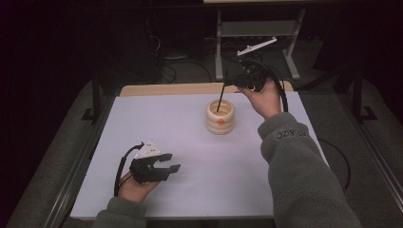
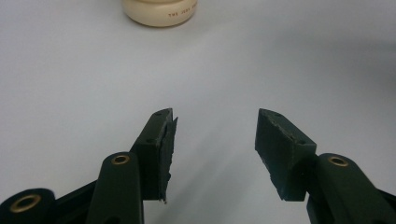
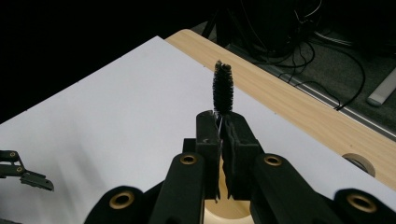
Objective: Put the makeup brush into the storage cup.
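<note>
Meanwhile, the left gripper (image 1: 168,164) rests with fingers spread on nothing, the cup (image 1: 220,117) well ahead of them. The right gripper (image 3: 223,123) has its fingers pressed on the brush (image 3: 223,88), bristles just beyond their tips, stem running below them into the cup. Its long axis stands nearly upright, slightly tilted. Since the pinch is thin, a sideways pull could twist the brush loose or tip the cup.

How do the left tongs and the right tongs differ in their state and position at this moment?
The left tongs stand open with nothing between them; the right tongs are shut on a thin black brush. The left tongs sit low near the front of the white table; the right tongs are raised at the back, above the cream pot, into which the brush reaches. Both are black and hand-held.
</note>
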Available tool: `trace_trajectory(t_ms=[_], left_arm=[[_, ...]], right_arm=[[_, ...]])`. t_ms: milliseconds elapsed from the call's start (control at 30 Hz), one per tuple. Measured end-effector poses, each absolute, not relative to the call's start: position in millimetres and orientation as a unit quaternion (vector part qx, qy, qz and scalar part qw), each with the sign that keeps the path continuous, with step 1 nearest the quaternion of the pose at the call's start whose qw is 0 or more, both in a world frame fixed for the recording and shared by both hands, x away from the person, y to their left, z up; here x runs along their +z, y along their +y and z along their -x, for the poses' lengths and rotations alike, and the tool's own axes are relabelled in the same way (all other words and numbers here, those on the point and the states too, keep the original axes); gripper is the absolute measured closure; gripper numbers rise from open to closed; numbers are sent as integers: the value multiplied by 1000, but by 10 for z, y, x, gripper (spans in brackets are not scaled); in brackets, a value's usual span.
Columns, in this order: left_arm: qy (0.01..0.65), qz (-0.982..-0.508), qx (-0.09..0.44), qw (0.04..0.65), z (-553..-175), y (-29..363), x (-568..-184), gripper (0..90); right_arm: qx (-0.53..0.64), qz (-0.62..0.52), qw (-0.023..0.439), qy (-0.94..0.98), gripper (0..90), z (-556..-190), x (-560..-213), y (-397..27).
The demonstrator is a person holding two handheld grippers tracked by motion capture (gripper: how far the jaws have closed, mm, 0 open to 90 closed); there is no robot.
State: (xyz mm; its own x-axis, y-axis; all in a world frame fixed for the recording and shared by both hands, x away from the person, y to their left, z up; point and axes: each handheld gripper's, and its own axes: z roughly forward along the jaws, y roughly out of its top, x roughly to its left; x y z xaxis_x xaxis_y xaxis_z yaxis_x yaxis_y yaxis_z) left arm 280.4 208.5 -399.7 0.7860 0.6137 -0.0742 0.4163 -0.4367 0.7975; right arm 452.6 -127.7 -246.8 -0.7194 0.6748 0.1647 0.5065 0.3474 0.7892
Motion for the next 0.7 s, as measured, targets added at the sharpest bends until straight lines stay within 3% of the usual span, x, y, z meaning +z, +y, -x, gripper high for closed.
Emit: trace_trajectory(t_ms=[700], left_arm=[[313,-838,110,433,-2795,2090,-3997,468]], right_arm=[[443,-383,95,805,842,-4568,-2644,-1314]])
